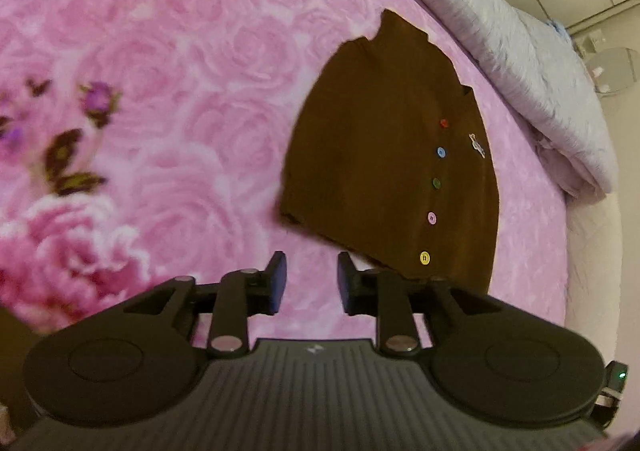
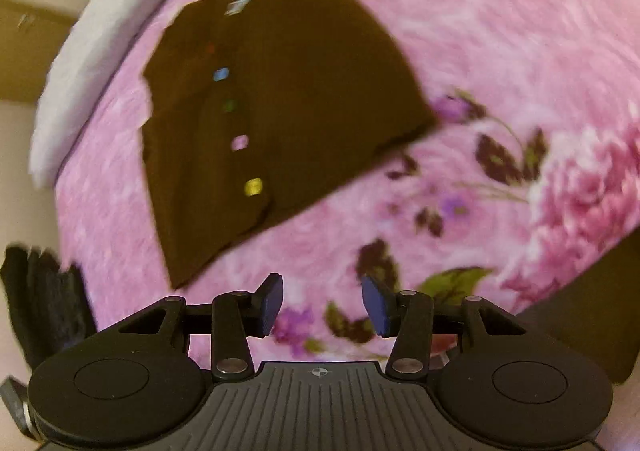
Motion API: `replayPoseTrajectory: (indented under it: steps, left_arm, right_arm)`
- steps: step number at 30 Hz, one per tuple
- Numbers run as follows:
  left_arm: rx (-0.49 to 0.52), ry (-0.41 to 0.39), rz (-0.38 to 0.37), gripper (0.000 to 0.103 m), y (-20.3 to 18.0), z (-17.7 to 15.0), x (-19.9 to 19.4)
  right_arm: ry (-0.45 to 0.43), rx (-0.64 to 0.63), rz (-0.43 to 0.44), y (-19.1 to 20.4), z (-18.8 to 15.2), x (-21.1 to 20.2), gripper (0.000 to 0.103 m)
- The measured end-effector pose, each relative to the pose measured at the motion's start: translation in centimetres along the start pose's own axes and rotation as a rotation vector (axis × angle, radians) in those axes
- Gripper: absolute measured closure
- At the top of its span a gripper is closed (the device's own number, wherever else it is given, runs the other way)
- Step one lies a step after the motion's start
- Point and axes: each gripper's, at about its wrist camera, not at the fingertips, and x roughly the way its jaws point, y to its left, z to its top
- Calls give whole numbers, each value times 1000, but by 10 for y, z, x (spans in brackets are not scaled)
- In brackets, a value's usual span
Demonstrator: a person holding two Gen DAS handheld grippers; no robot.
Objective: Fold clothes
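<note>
A brown cardigan [image 1: 380,155] with a row of coloured buttons lies folded into a compact shape on the pink rose blanket [image 1: 180,71]. In the right wrist view the same cardigan [image 2: 288,99] sits ahead and to the left, blurred. My left gripper [image 1: 312,283] hovers open just short of the cardigan's near edge, nothing between its fingers. My right gripper [image 2: 322,305] is open too, over bare blanket [image 2: 500,31] below and right of the garment's lower corner.
A rolled pale grey duvet [image 1: 520,51] lines the bed's far edge beyond the cardigan. A dark fuzzy item [image 2: 44,303] sits at the left edge of the right wrist view. Another dark cloth [image 2: 592,311] shows at the lower right.
</note>
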Motion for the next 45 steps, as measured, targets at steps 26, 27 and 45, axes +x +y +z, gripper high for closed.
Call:
replayPoseTrajectory:
  steps: [26, 27, 45]
  left_arm:
    - [-181, -34, -202, 98, 19, 21, 126]
    - [-159, -50, -218, 98, 11, 23, 118]
    - [294, -650, -574, 98, -194, 201, -131]
  right_arm:
    - [-466, 399, 457, -110, 79, 10, 95]
    - [-481, 379, 477, -104, 85, 1, 95]
    - [-877, -115, 920, 144, 232, -218, 96]
